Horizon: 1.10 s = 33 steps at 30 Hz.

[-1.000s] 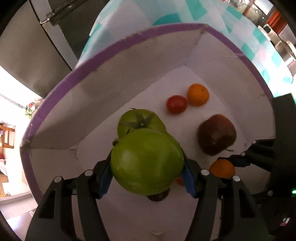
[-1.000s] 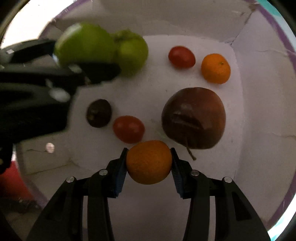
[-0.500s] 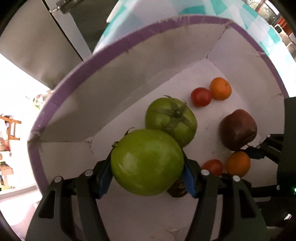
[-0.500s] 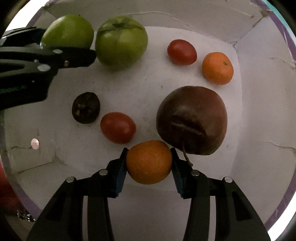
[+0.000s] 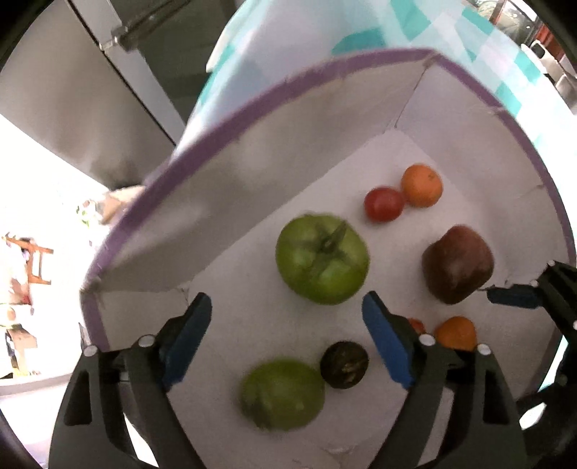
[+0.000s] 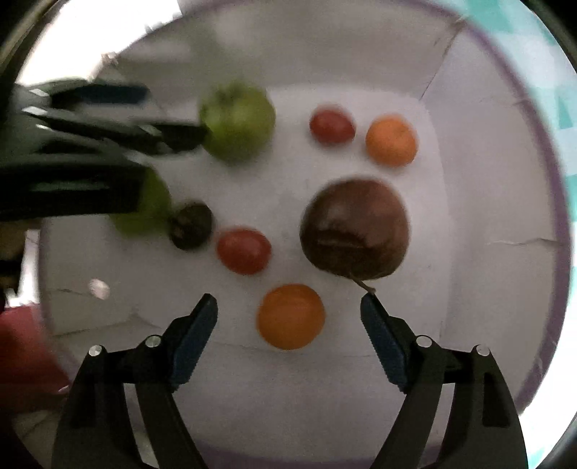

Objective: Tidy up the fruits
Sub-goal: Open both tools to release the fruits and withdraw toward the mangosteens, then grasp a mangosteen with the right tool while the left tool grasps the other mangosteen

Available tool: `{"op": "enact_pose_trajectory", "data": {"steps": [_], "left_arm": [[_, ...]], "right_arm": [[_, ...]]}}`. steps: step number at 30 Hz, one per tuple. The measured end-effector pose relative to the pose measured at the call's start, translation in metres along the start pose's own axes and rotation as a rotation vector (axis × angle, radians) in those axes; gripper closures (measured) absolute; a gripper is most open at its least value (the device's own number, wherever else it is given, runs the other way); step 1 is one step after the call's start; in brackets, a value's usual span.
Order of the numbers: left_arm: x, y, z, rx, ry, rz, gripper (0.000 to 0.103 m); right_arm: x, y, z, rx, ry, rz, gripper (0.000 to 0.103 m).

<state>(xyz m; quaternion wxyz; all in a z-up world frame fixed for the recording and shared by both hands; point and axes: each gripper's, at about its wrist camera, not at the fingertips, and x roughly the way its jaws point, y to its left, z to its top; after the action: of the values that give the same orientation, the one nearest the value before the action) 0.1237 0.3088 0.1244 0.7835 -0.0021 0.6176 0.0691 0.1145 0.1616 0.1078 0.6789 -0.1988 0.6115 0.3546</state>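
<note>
A white box with a purple rim [image 5: 230, 119] holds the fruit. My left gripper [image 5: 286, 317] is open above it; a green tomato [image 5: 283, 393] lies blurred on the floor below the jaws, beside a small dark fruit [image 5: 344, 364] and a second green tomato [image 5: 322, 263]. My right gripper [image 6: 288, 310] is open; an orange [image 6: 290, 315] lies between its fingers on the box floor. A dark red apple [image 6: 355, 231], two red tomatoes [image 6: 243, 250] [image 6: 331, 122] and another orange [image 6: 391, 139] lie further in.
The box stands on a teal-and-white checked cloth [image 5: 396, 32]. A steel fridge door [image 5: 54, 93] is at the left behind the box. The left gripper's black body [image 6: 83, 169] crosses the left of the right wrist view. The box walls [image 6: 505, 216] enclose the fruit.
Both grippers have opened. The green tomato dropped from the left jaws to the box floor; the orange left the right jaws and lies on the floor. Both grippers have lifted slightly.
</note>
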Motion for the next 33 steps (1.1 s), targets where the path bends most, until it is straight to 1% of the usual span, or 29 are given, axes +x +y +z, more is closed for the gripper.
{"op": "enact_pose_trajectory", "data": {"steps": [1, 3, 5, 6, 7, 8, 9, 10, 11, 12, 14, 16, 18, 21, 22, 24, 27, 28, 29, 30, 31, 33], "left_arm": [[-0.004, -0.002, 0.002, 0.003, -0.009, 0.0, 0.013], [-0.01, -0.009, 0.011, 0.015, -0.024, -0.005, 0.013], [-0.015, -0.017, 0.016, 0.038, -0.038, -0.007, 0.013], [-0.017, -0.02, 0.018, 0.048, -0.045, -0.007, 0.013], [-0.018, -0.024, 0.021, 0.056, -0.051, -0.008, 0.013], [-0.016, -0.029, 0.026, 0.064, -0.055, -0.01, 0.013], [-0.015, -0.033, 0.029, 0.07, -0.059, -0.013, 0.013], [-0.012, -0.036, 0.034, 0.075, -0.062, -0.015, 0.013], [-0.006, -0.04, 0.04, 0.079, -0.065, -0.016, 0.013], [-0.004, -0.043, 0.044, 0.085, -0.068, -0.017, 0.013], [0.003, -0.052, 0.054, 0.098, -0.071, -0.015, 0.013], [0.006, -0.057, 0.059, 0.104, -0.068, -0.014, 0.013], [0.008, -0.058, 0.062, 0.11, -0.063, -0.013, 0.013], [0.005, -0.061, 0.067, 0.121, -0.082, 0.002, 0.013], [0.002, -0.062, 0.068, 0.123, -0.104, -0.001, 0.013], [-0.011, -0.063, 0.073, 0.118, -0.177, -0.029, 0.013], [-0.032, -0.068, 0.084, 0.125, -0.274, -0.076, 0.013], [-0.036, -0.07, 0.088, 0.13, -0.292, -0.081, 0.012], [-0.043, -0.076, 0.096, 0.139, -0.327, -0.093, 0.011], [-0.047, -0.081, 0.099, 0.146, -0.341, -0.107, 0.006], [-0.051, -0.088, 0.106, 0.156, -0.358, -0.126, 0.005], [-0.058, -0.11, 0.126, 0.189, -0.394, -0.168, 0.005]], "right_arm": [[-0.013, -0.004, -0.004, 0.016, -0.059, 0.018, 0.024], [-0.049, -0.02, -0.016, 0.086, -0.232, 0.064, 0.024], [-0.079, -0.042, -0.028, 0.183, -0.382, 0.076, 0.024], [-0.091, -0.054, -0.035, 0.247, -0.449, 0.067, 0.024], [-0.104, -0.068, -0.034, 0.31, -0.501, 0.056, 0.024], [-0.113, -0.087, -0.042, 0.397, -0.554, 0.029, 0.024], [-0.118, -0.107, -0.052, 0.489, -0.588, -0.008, 0.023], [-0.119, -0.124, -0.062, 0.551, -0.6, -0.034, 0.023], [-0.116, -0.146, -0.073, 0.646, -0.602, -0.076, 0.022], [-0.115, -0.159, -0.086, 0.701, -0.592, -0.105, 0.022], [-0.101, -0.196, -0.098, 0.784, -0.546, -0.175, 0.022], [-0.084, -0.217, -0.102, 0.818, -0.503, -0.206, 0.022], [-0.066, -0.231, -0.102, 0.83, -0.468, -0.245, 0.022], [-0.031, -0.244, -0.096, 0.837, -0.436, -0.26, 0.022], [-0.021, -0.251, -0.094, 0.835, -0.422, -0.27, 0.022], [-0.008, -0.261, -0.091, 0.836, -0.411, -0.289, 0.022], [0.004, -0.275, -0.083, 0.842, -0.421, -0.302, 0.022], [0.007, -0.277, -0.08, 0.837, -0.422, -0.306, 0.022], [0.009, -0.278, -0.076, 0.827, -0.422, -0.315, 0.024], [0.01, -0.279, -0.073, 0.816, -0.426, -0.322, 0.025], [0.011, -0.278, -0.07, 0.804, -0.433, -0.332, 0.025], [0.013, -0.276, -0.065, 0.777, -0.436, -0.362, 0.031]]}}
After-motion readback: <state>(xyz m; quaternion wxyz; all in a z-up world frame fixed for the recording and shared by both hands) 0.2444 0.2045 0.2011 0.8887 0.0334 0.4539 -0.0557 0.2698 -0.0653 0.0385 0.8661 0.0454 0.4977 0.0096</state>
